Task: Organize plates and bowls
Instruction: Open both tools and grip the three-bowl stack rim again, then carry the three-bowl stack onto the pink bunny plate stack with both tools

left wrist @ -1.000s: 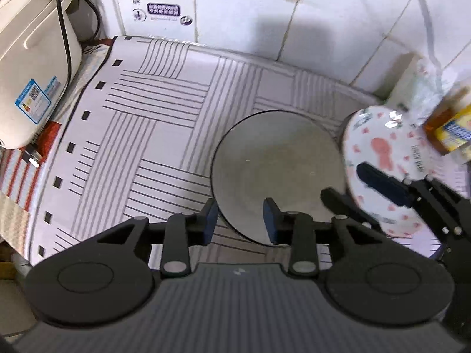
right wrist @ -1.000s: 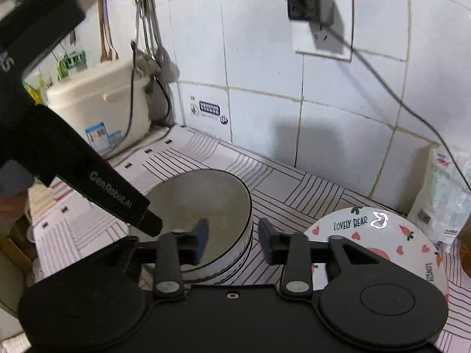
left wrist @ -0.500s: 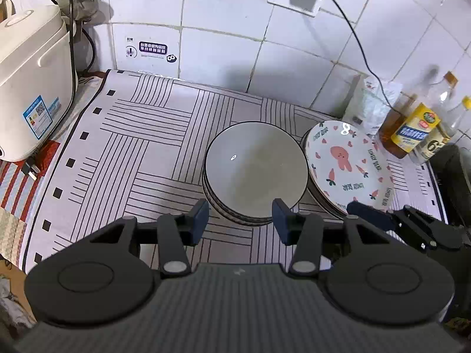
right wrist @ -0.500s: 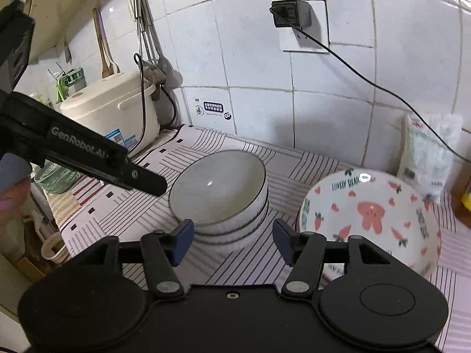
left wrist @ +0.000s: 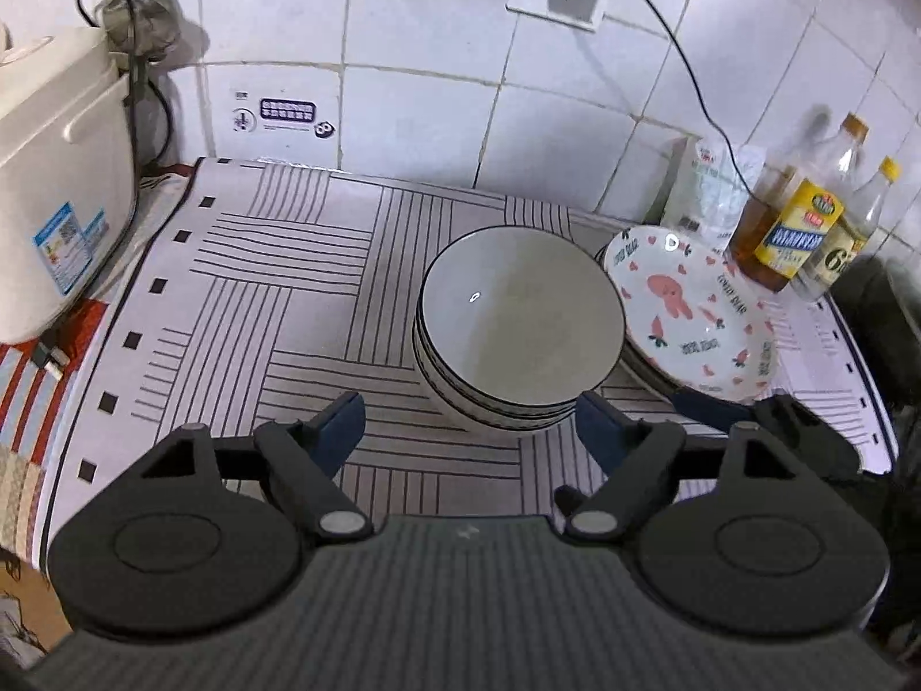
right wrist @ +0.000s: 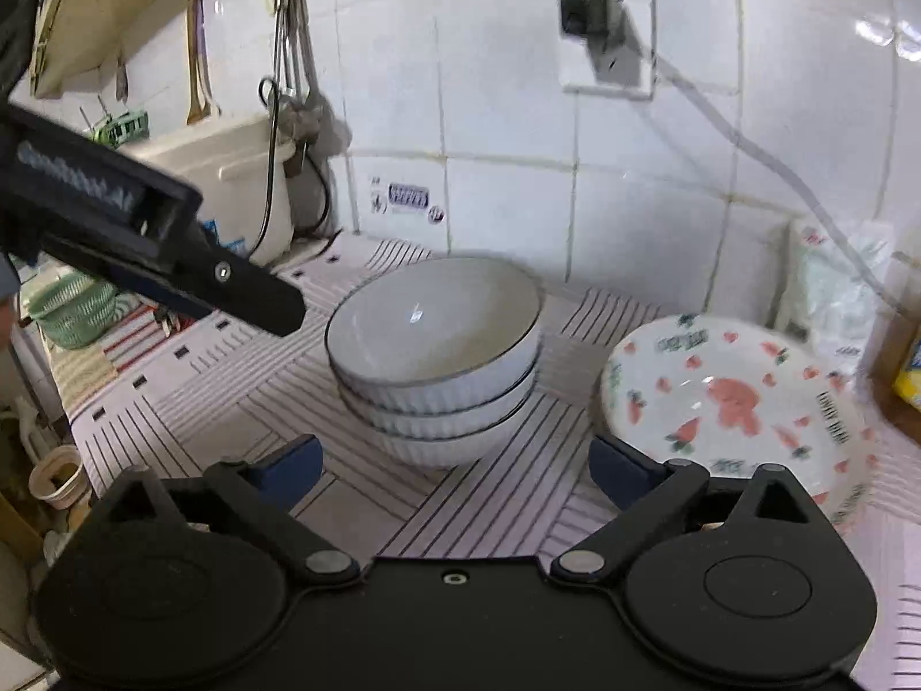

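gaping wide and empty, both the left gripper (left wrist: 469, 426) and right gripper (right wrist: 455, 463) hung short of the stacked bowls (left wrist: 521, 334); the patterned plate (right wrist: 737, 403) blurred, its lettering unreadable.

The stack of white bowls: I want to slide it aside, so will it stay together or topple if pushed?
The stack of white bowls looks like rigid glazed ceramic, so probably heavy and breakable. Three nest closely, so a low push likely moves them together; a push at the top rim might shift the top bowl. The striped mat may drag.
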A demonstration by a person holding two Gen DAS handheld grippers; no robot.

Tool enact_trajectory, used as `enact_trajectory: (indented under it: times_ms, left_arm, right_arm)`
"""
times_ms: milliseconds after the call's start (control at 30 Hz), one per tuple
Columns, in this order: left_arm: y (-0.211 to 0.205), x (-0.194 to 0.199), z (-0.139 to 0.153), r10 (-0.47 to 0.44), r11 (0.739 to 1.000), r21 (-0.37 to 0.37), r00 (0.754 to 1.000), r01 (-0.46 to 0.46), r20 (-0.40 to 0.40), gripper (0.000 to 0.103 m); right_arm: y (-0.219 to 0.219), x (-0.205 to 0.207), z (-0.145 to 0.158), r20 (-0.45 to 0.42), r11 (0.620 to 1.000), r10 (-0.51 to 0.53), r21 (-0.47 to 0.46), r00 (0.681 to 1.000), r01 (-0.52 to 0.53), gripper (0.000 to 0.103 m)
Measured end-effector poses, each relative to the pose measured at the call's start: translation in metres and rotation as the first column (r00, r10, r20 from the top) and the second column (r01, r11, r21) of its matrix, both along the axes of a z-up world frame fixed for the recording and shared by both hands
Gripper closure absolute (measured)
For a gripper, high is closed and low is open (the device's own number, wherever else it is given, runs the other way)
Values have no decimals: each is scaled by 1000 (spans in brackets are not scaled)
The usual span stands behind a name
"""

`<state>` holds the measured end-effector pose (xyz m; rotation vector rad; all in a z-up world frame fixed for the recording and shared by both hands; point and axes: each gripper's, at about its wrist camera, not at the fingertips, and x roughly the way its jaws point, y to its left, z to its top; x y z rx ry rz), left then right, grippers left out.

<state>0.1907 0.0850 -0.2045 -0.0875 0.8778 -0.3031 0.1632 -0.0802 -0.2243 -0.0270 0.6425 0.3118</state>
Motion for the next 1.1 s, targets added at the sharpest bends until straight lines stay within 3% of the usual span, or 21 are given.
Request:
enact_trajectory:
  times_ms: [167, 333, 433, 500, 633, 800, 967, 1100]
  left_arm:
    - [3, 22, -19, -16, 998, -63, 999, 14, -34, 18]
    - [13, 58, -51, 34, 980, -191, 988, -63, -153, 18]
    - [17, 74, -67, 54, 968, -231, 978, -101, -202, 20]
    - [17, 81, -72, 58, 964, -241, 976, -109, -209, 24]
    - [12, 89, -74, 31, 965, -250, 976, -86, -214, 46]
    - [9, 95, -81, 33, 971, -224, 973, -86, -229, 58]
    - [16, 94, -84, 52, 961, -251, 969, -114, -240, 63]
    - [10, 88, -74, 47, 976, -198, 972, -94, -230, 63]
  right_arm:
    - [15, 18, -28, -33, 1000, -7, 0, 999, 7, 2]
    - [23, 38, -48, -75, 999, -36, 35, 997, 39, 2]
    - [25, 51, -58, -91, 996, -66, 45, 994, 71, 3]
    - [25, 57, -60, -95, 995, -76, 58, 992, 82, 3]
    - [27, 66, -63, -109, 993, -69, 92, 992, 79, 4]
    - [37, 71, -66, -79, 996, -52, 71, 996, 57, 4]
    - [37, 75, -67, -70, 995, -40, 84, 997, 46, 3]
    - [30, 76, -64, -82, 991, -17, 130, 996, 28, 4]
